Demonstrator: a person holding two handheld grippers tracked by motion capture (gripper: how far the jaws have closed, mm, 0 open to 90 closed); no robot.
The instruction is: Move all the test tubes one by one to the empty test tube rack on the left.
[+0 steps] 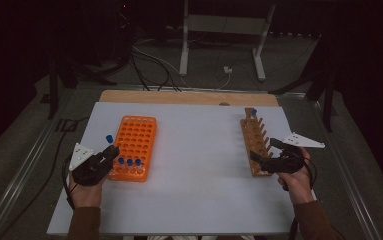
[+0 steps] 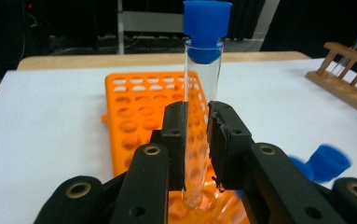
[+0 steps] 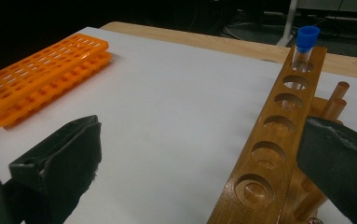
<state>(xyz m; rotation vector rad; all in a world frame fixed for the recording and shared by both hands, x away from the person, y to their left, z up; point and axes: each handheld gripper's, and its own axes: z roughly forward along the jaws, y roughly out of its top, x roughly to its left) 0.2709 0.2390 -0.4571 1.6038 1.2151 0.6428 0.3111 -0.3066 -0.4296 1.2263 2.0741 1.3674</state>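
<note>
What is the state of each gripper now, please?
Left gripper: closed on a clear test tube with a blue cap.
Right gripper: open, holding nothing, beside the wooden rack.

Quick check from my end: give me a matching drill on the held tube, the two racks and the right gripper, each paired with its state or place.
Things:
1. test tube
2. orange rack
3. wooden rack
4. right gripper

States:
a. jaws open, one on each side of the wooden rack's near end
b. one capped tube in its far hole
c. clamped upright in the left gripper
d. capped tubes in its near row

Pairs: 1-c, 2-d, 3-b, 4-a
</note>
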